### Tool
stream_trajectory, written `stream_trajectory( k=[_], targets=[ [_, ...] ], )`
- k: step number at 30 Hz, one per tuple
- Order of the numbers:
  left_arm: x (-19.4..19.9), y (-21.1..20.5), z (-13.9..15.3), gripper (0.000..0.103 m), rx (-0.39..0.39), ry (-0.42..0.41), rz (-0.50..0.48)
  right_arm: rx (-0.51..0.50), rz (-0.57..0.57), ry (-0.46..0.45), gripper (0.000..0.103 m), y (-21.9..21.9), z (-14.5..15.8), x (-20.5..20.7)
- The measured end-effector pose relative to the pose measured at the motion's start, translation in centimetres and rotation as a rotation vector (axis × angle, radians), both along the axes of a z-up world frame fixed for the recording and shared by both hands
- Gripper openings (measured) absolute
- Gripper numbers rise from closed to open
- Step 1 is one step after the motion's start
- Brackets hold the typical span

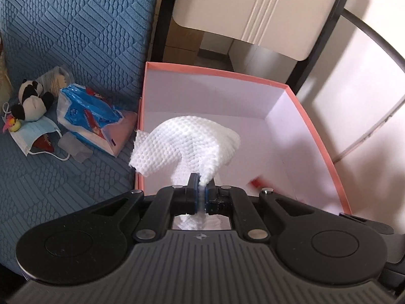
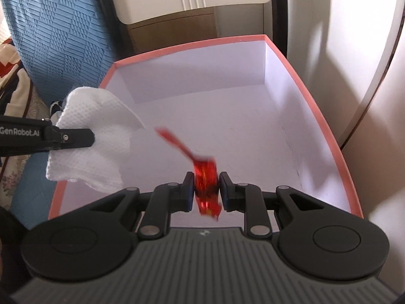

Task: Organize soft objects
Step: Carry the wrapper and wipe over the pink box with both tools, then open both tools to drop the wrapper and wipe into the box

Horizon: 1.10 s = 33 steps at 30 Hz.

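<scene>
Both loads hang over the pink box (image 2: 314, 116), left gripper (image 1: 201, 187) fingers clamped on the white cloth (image 1: 187, 141) and right gripper (image 2: 205, 190) fingers pinching the red wrapper (image 2: 206, 185); next, they likely lower and let go.

Both grippers, the left gripper (image 1: 200, 190) and the right gripper (image 2: 206, 190), are black with blue pads (silver pivot screws, ribbed grey housing).

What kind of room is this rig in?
Probably a home living room or bedroom: a blue textured sofa cover, white cabinet, and a panda plush beside the pink box.
</scene>
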State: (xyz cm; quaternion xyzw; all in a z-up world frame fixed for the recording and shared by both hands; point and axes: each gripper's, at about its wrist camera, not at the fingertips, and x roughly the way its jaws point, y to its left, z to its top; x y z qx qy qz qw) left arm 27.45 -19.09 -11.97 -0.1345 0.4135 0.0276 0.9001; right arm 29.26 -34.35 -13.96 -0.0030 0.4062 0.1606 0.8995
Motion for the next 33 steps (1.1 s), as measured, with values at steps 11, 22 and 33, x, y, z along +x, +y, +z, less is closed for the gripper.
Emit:
stream_trajectory(
  k=[11,22,33],
  targets=[
    [-0.5,0.1,1.0,0.061,0.024,-0.014,-0.008,0.001,-0.024,-0.008,0.057,-0.5,0.9,-0.3],
    [-4.3,1.9,6.6,0.061,0.021,-0.128,-0.021,0.062,-0.001,-0.105,0.056,0.8,5.5,-4.4],
    [-8.1,4.5,11.7,0.061,0.013,-0.235,-0.055,0.052,-0.005,-0.193,0.056,3.1,9.8,-8.4]
  ],
)
